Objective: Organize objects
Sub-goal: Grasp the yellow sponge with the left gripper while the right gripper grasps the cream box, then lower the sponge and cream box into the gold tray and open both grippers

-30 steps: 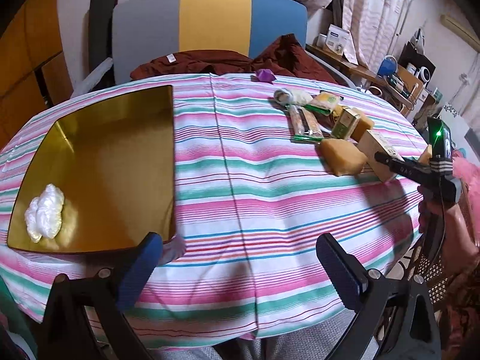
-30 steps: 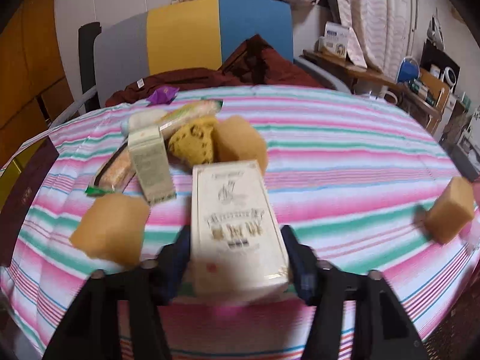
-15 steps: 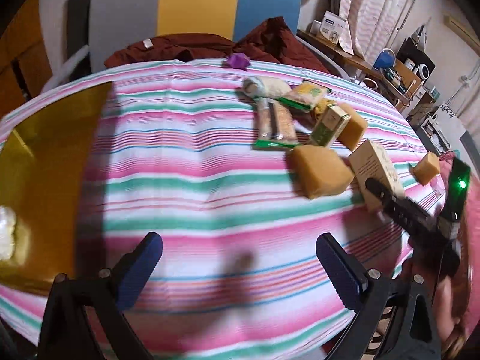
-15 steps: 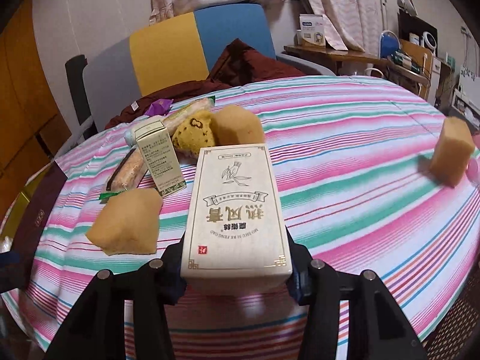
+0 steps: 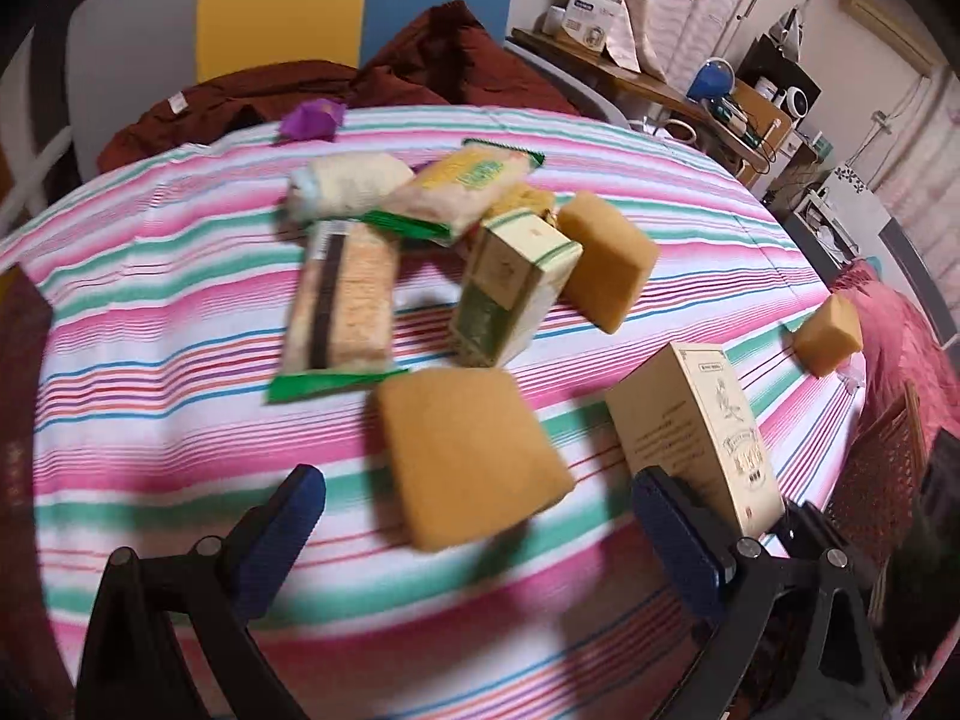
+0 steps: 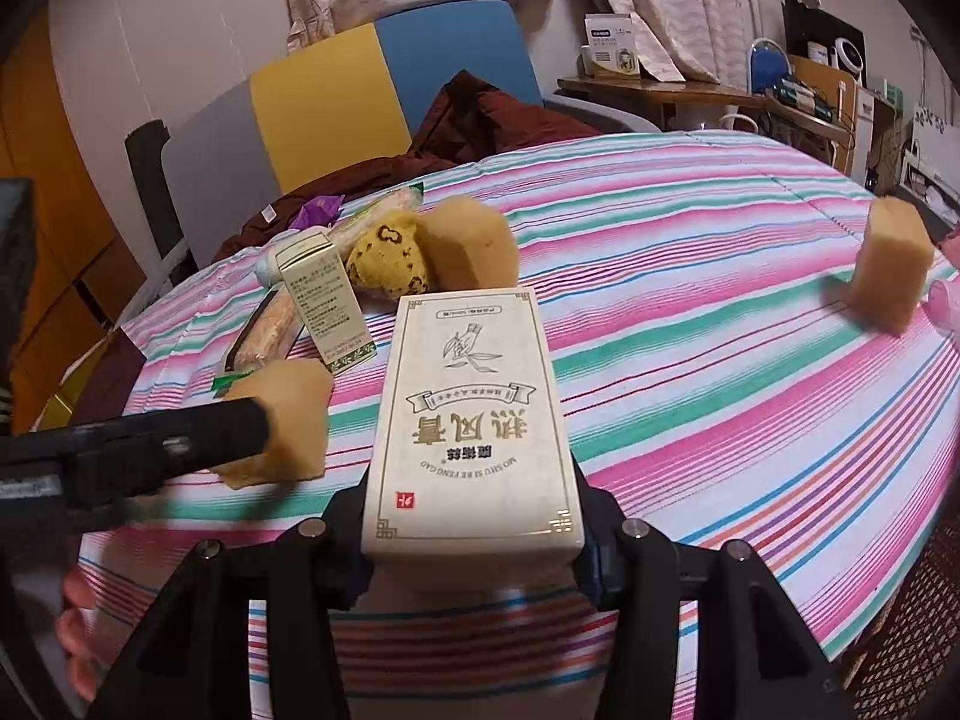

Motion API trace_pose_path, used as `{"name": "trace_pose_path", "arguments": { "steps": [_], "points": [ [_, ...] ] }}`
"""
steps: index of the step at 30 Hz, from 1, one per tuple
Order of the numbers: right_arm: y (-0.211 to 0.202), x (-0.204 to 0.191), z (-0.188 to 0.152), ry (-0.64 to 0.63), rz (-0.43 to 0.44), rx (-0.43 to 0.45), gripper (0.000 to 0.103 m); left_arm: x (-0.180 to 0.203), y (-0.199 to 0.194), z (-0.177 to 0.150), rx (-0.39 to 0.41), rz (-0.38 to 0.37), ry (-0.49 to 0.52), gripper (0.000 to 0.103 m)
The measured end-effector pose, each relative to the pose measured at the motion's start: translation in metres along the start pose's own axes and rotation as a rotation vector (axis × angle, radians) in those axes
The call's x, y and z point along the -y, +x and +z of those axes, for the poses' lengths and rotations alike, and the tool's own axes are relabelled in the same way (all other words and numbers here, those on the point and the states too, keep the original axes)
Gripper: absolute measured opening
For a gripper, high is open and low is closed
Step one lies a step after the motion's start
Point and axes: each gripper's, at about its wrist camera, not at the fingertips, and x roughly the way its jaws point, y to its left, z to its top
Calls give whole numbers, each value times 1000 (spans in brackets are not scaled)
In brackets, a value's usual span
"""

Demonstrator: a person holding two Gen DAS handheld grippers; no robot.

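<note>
My right gripper (image 6: 474,546) is shut on a cream box with gold print (image 6: 474,420), held just above the striped tablecloth (image 6: 720,360). The same box (image 5: 696,426) shows right of my left gripper (image 5: 480,534), which stands open. A tan sponge (image 5: 468,456) lies just ahead of and between the blue fingers (image 5: 282,516), untouched. In the right wrist view one black left finger (image 6: 150,438) reaches in front of that sponge (image 6: 288,414).
Behind lie a green-and-white carton (image 5: 516,288), a cracker packet (image 5: 342,306), a snack packet (image 5: 462,186), a white roll (image 5: 348,180), a second sponge (image 5: 606,258) and a purple wrapper (image 5: 312,117). Another sponge (image 6: 894,264) sits near the right edge. A chair with maroon cloth (image 5: 420,66) stands behind.
My left gripper has swept right, away from the golden tray, and now hangs over the tan sponge. The right gripper has kept the cream box and rolled a little.
</note>
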Motion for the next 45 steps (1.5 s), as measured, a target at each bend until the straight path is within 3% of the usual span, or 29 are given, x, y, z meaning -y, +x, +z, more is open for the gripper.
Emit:
{"name": "trace_pose_path", "arguments": {
  "steps": [4,6,8,9,11,17,26,37,45],
  "points": [
    [0,2,-2,7,11,2,53,-3,14,2,-19,-10,-16,102],
    [-1,2,-2,3,8,4,53,-6,21,0,-35,16,0,95],
    [0,0,-3,1,4,2,53,-1,20,-2,-11,65,67,82],
    [1,0,-4,0,1,0,53,1,19,-4,-10,55,98,79],
    [3,-1,-5,-5,-7,-2,53,2,16,-6,-3,14,116,64],
    [3,-3,-6,-6,-16,-6,53,-7,0,-19,-10,-9,109,62],
    [-1,-16,-11,6,-22,-13,53,-38,-45,-56,40,-48,73,62],
    [-6,-59,-26,-67,33,-59,53,-87,-105,-83,124,7,2,62],
    [-6,-93,-35,-133,66,-82,52,-146,-153,-92,198,139,-82,62]
  ]
}}
